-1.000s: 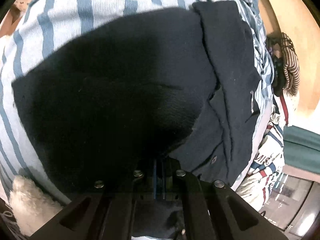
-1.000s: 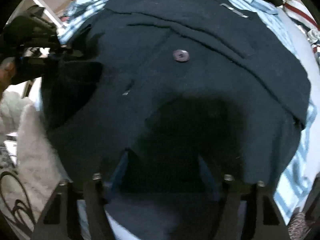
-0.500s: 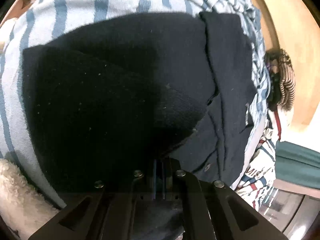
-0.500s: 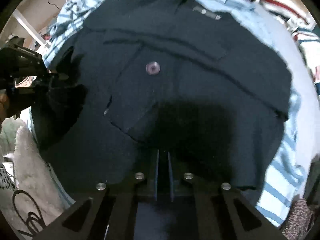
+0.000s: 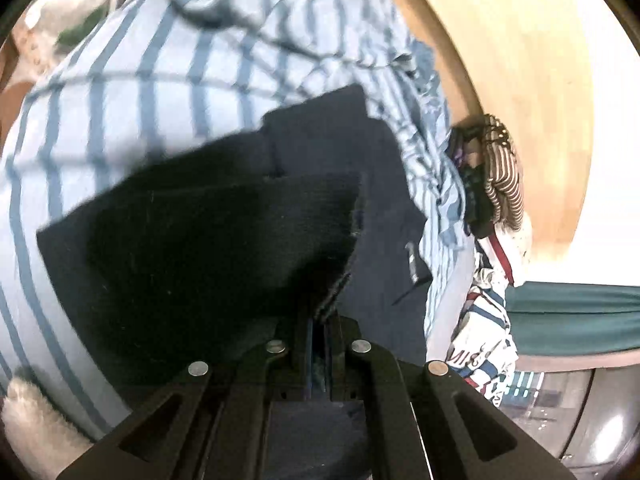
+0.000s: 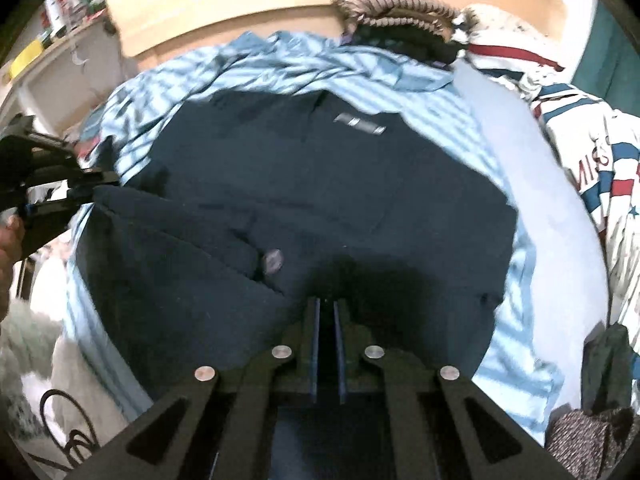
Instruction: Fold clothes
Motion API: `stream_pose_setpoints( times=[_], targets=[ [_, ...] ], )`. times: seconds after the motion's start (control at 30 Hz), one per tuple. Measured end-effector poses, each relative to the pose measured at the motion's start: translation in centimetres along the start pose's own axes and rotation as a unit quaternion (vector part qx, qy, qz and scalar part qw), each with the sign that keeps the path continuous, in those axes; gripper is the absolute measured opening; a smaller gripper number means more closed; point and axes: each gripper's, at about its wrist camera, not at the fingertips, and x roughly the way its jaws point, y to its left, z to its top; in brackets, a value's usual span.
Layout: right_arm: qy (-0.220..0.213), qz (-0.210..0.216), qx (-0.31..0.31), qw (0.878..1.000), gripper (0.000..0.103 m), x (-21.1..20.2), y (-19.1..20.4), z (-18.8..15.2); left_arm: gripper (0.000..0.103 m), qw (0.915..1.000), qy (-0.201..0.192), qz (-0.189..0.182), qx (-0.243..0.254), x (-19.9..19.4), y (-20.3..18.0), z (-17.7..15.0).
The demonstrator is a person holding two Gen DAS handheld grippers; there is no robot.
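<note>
Navy garment (image 6: 360, 200) lies on the striped sheet (image 5: 120, 92). Left tool (image 5: 318, 320) and right tool (image 6: 326, 308) each pinch its near hem. Best practice: raise both evenly, keep the edge taut, and lay it square toward the label (image 6: 360, 124).

— That navy shirt (image 6: 320, 184): matt woven cloth, with a glossy plastic button (image 6: 273, 260).
— Under it, striped sheet (image 5: 132, 92), smooth cotton-like. Headboard (image 5: 516, 80)?
— Pale, smooth wood. Fingers (image 6: 313, 344) look matt black plastic, shiny metal rivets.

Perhaps "MIS" on white garment (image 6: 588, 168)
</note>
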Motion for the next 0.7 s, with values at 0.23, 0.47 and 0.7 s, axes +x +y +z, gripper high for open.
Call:
stream_pose_setpoints(
  times=[0.23,0.47,0.7],
  targets=[
    [0.031,0.000,0.174,0.984,0.063,2.4,-4.1,0.2,0.065,0.9973,0.070,-0.010,-0.020,3.6,0.5,0.9],
    [-0.091,0.055,0.386,0.916,0.072,-3.3,-9.8,-8.5,0.071,0.9932,0.074,-0.068,0.059,1.9,-0.1,-2.5],
    [-0.027,0.068,0.453,0.889,0.070,-0.6,-15.5,-13.5,0.064,0.9517,0.137,0.005,0.274,5.2,-4.9,-8.8]
  ],
)
